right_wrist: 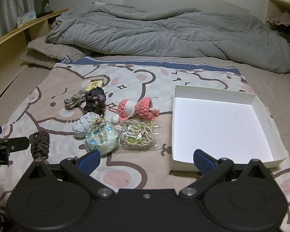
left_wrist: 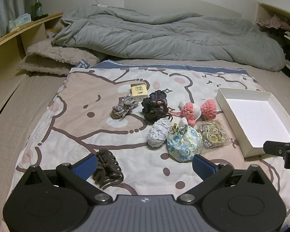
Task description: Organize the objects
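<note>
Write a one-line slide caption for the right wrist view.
Open right gripper hovers over bedspread between floral pouch and empty white box.

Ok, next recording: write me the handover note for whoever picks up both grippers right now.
Left gripper: open, empty, angled down over the bedspread, brown hair claw just beside its left finger.
Right gripper: open, empty, near the front edge of the white box.
Items, all loose on the bedspread left of the box: floral pouch, bagged bead necklace, pink crochet toy, white scrunchie, dark scrunchie, braided cord, small yellow box.
Done: nothing; the box is empty.
Left: probably move every item into the box.
</note>
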Action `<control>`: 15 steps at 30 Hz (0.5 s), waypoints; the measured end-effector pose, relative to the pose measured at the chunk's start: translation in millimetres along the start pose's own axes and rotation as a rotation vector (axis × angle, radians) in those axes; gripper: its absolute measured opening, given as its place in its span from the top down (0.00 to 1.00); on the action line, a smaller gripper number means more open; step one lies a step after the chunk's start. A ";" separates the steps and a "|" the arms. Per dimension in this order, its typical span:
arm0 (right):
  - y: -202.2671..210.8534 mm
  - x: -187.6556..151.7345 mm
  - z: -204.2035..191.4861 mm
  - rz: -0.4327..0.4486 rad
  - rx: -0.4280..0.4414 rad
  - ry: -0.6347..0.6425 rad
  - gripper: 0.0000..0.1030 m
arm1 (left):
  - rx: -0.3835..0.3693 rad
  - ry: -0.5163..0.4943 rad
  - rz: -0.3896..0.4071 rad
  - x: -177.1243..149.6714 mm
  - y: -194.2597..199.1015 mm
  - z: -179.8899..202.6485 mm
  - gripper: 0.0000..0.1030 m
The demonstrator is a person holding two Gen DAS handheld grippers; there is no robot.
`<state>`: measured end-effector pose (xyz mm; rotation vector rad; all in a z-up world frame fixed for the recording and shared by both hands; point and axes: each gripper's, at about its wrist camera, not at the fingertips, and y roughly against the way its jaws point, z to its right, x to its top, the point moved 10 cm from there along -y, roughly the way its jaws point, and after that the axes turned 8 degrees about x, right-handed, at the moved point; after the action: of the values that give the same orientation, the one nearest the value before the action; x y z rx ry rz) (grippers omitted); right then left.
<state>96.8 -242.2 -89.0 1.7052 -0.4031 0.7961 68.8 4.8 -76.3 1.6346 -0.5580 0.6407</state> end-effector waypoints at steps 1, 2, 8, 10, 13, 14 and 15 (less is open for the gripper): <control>0.0 -0.2 0.6 0.001 0.001 -0.001 0.00 | 0.000 -0.001 0.000 -0.7 -0.2 0.0 0.00; 0.0 -0.2 0.6 0.001 0.002 -0.001 0.00 | -0.001 -0.002 0.000 -1.2 -0.6 -0.1 0.00; -0.1 -0.1 0.4 0.000 0.001 -0.001 0.00 | -0.003 -0.002 -0.004 -2.4 -2.1 0.8 0.00; -0.1 -0.1 0.5 0.000 0.002 -0.001 0.00 | -0.004 -0.001 -0.008 -2.6 -2.9 0.9 0.00; -0.2 -0.2 0.6 0.000 0.001 0.000 0.00 | -0.006 0.001 -0.013 -2.3 -2.6 0.4 0.00; -0.2 -0.3 0.6 0.000 0.002 0.000 0.00 | -0.007 0.001 -0.013 -2.0 -2.4 0.3 0.00; -0.3 -0.3 0.6 0.000 0.002 0.000 0.00 | -0.006 0.002 -0.013 -2.1 -2.4 0.3 0.00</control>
<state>97.0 -242.7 -89.4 1.7071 -0.4025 0.7964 68.9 4.9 -79.5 1.6304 -0.5469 0.6298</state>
